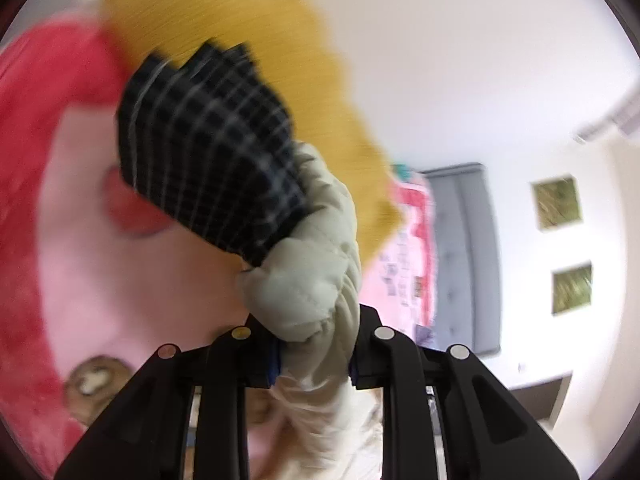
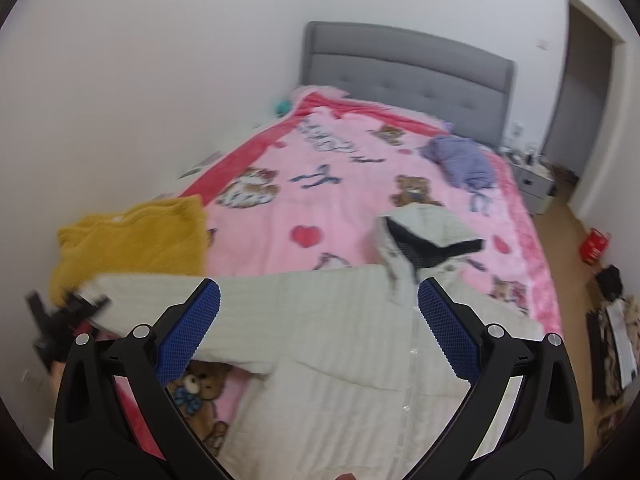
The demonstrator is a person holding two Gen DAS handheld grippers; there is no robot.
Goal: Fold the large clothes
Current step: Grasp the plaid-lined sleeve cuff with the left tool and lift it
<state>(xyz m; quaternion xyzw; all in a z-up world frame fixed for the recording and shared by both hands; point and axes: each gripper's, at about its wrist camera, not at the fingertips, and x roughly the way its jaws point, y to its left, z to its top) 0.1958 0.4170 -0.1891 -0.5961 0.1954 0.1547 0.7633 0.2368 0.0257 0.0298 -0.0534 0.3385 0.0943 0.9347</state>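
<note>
Right wrist view, entry: a pale quilted jacket (image 2: pixel 344 344) is spread across the foot of a bed (image 2: pixel 536 280) covered by a pink teddy-bear blanket (image 2: pixel 344 200). The front zip is seen running down the body, the hood (image 2: pixel 424 232) is laid open with its dark lining showing, and one sleeve (image 2: pixel 180 300) is stretched out toward the left edge of the picture. No fold is recorded in the body; the task is judged to be at its first step, with the second sleeve, the hood and the body left to be folded in.

Right hand-held gripper (image 2: pixel 319 328): jaws stood wide apart above the jacket, nothing pressed between the blue pads.

Left hand-held gripper (image 1: pixel 312 360): jaws clamped together on the bunched cuff of the sleeve, in the left wrist view; in the right wrist view it is seen only as a dark blur at the sleeve's end.

Other garments: a mustard knitted jumper (image 2: pixel 132 240) lies at the left of the bed; a lilac garment (image 2: pixel 460 160) lies crumpled near the grey headboard (image 2: pixel 408 76). Neither is folded.

Shown only by the left wrist view: the grip itself, and the checked lining (image 1: pixel 208 152) turned out of the cuff. Shown only by the right wrist view: the jacket's whole layout, the lilac garment, and the open doorway (image 2: pixel 580 100).
</note>
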